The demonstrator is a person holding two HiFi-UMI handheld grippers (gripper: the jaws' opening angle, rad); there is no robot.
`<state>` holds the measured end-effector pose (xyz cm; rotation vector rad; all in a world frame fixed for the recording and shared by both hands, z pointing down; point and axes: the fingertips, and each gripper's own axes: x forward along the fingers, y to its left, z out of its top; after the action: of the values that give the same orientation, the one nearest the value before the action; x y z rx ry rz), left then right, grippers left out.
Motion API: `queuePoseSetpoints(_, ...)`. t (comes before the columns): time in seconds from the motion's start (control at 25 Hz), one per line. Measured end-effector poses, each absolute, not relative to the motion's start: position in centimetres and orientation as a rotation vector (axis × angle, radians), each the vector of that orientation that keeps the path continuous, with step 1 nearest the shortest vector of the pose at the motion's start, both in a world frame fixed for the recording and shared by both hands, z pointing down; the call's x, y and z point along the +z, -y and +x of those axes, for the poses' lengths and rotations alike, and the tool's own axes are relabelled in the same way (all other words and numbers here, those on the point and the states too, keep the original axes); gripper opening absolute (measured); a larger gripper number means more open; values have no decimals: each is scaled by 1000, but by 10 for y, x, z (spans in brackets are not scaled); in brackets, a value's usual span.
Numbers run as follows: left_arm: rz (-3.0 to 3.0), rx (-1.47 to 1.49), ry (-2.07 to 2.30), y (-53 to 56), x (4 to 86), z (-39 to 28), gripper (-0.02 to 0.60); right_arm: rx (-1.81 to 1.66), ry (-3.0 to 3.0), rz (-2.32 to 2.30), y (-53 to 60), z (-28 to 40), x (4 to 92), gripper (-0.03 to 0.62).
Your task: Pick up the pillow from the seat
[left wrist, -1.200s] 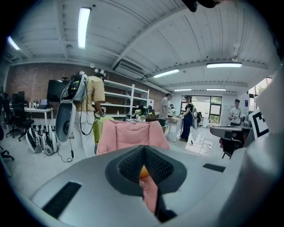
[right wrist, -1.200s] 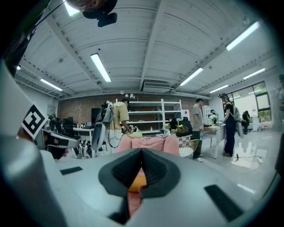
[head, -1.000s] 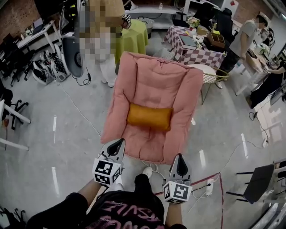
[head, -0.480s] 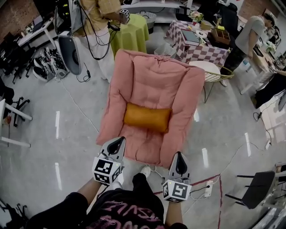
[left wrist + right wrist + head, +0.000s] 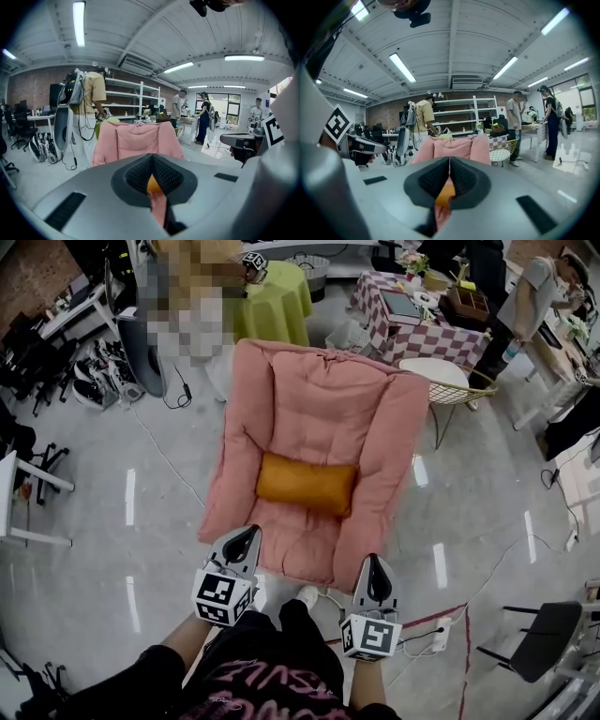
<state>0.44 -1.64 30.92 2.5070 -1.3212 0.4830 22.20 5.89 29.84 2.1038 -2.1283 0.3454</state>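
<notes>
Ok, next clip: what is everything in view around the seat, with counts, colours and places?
armchair: one, pink, middle of the floor
pillow: one, orange, lying across the armchair's seat
round table: one, green cloth, behind the armchair, left
checked table: one, dark red and white, behind, right
wire chair: one, white seat, beside the armchair's back
dark chair: one, lower right floor
power strip: one, white, floor near the person's feet
bystanders: at least two, by the round table and far right
left gripper: grey, shut, empty, at the armchair's front edge
right gripper: grey, shut, empty, likewise
</notes>
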Motion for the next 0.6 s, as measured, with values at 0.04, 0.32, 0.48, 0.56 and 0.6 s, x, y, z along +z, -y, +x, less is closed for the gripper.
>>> queuePoseSetpoints(0.04, 2517, 484, 1314, 16, 308, 7, 9, 347, 2134, 2103, -58, 223, 299, 20)
queuePoseSetpoints(0.32, 2529, 497, 1344, 16, 304, 7, 9, 369, 2162, 2093, -52, 223, 303, 21)
queuePoseSetpoints(0.48, 2509, 494, 1360, 20, 304, 0, 9, 380, 2162, 2086, -49, 220, 304, 21)
queuePoseSetpoints(0.56, 2510, 491, 1362, 22, 303, -4, 9, 378, 2153, 2085, -48, 217, 303, 20)
queuePoseSetpoints(0.6, 2510, 488, 1359, 24, 304, -6, 9, 376, 2149, 2087, -47, 216, 303, 21)
